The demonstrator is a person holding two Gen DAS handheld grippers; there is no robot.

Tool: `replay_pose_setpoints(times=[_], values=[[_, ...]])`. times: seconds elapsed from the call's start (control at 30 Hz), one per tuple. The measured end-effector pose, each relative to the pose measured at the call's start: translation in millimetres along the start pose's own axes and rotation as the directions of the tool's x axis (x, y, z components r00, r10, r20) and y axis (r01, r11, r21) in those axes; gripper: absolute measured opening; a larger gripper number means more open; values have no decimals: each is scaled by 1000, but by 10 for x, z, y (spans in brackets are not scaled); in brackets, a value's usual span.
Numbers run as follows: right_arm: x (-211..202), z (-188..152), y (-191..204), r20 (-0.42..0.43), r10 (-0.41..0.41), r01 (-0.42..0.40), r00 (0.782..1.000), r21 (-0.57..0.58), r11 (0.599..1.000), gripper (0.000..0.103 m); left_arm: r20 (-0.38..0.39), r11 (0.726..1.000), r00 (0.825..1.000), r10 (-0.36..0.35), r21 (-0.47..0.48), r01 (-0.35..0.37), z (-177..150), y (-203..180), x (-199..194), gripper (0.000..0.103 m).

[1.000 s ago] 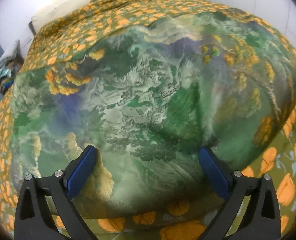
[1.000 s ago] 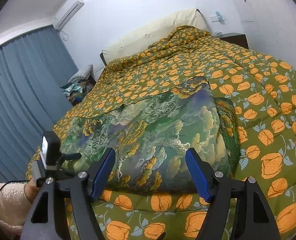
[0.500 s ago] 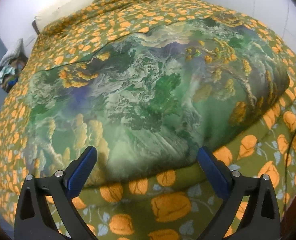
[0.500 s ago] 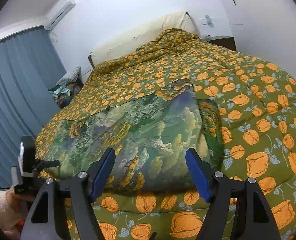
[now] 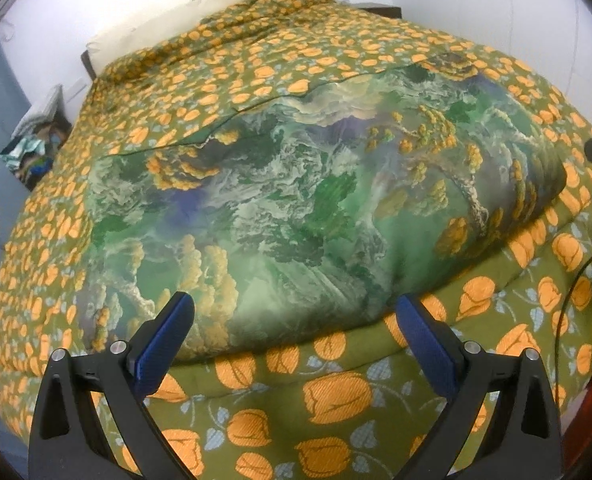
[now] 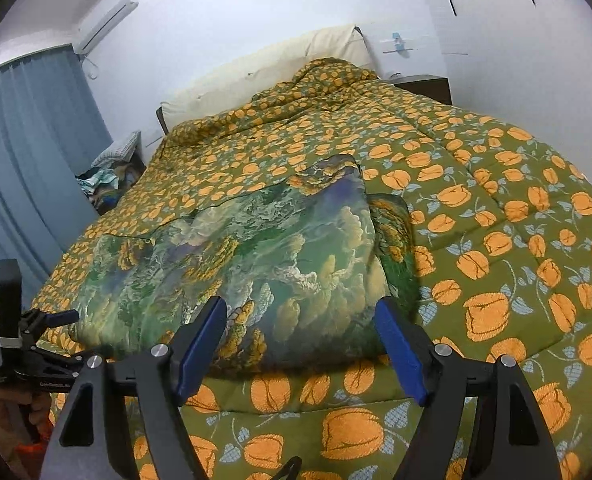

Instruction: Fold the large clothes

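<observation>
Fingers (image 5: 164, 340) of the left gripper (image 5: 294, 332) stand wide apart with nothing between them, blue pads facing inward; the right gripper (image 6: 301, 338) is spread just as wide and also holds nothing. Both hang above the near edge of the bed, apart from the cloth.

Folded into a thick rectangle, the garment (image 5: 296, 208), printed in green with yellow and purple patches, lies on the quilt (image 5: 335, 396), an olive cover with orange flowers. In the left view it fills the centre, its near fold just beyond the fingertips. In the right view the garment (image 6: 256, 260) sits from centre toward 9 o'clock, with a lower layer showing along its 3 o'clock side.

At 8 o'clock in the right view the left gripper (image 6: 28, 344) appears, held in a hand (image 6: 0, 404). A pillow (image 6: 264, 68) lies at 12 o'clock, a curtain (image 6: 24, 168) at 9 o'clock.
</observation>
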State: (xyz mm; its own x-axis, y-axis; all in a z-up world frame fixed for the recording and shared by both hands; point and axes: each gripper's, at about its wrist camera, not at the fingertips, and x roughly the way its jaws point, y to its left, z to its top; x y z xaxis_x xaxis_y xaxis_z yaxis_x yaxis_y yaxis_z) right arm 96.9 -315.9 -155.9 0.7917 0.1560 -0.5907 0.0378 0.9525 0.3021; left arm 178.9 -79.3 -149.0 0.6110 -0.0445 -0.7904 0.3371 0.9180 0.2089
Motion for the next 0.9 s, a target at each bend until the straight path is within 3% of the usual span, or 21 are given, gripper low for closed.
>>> replay_pose_setpoints(times=[0.57, 0.73, 0.9], values=[[83, -96, 45, -49, -66, 66, 997, -1, 998, 78, -2, 997, 1000, 2, -74, -2, -115, 193, 1, 101], [82, -101, -137, -55, -93, 97, 994, 79, 992, 79, 10, 993, 998, -58, -98, 59, -120, 200, 25, 101], [143, -130, -468, -79, -71, 88, 994, 237, 968, 84, 44, 978, 979, -200, -56, 202, -46, 8, 17, 101]])
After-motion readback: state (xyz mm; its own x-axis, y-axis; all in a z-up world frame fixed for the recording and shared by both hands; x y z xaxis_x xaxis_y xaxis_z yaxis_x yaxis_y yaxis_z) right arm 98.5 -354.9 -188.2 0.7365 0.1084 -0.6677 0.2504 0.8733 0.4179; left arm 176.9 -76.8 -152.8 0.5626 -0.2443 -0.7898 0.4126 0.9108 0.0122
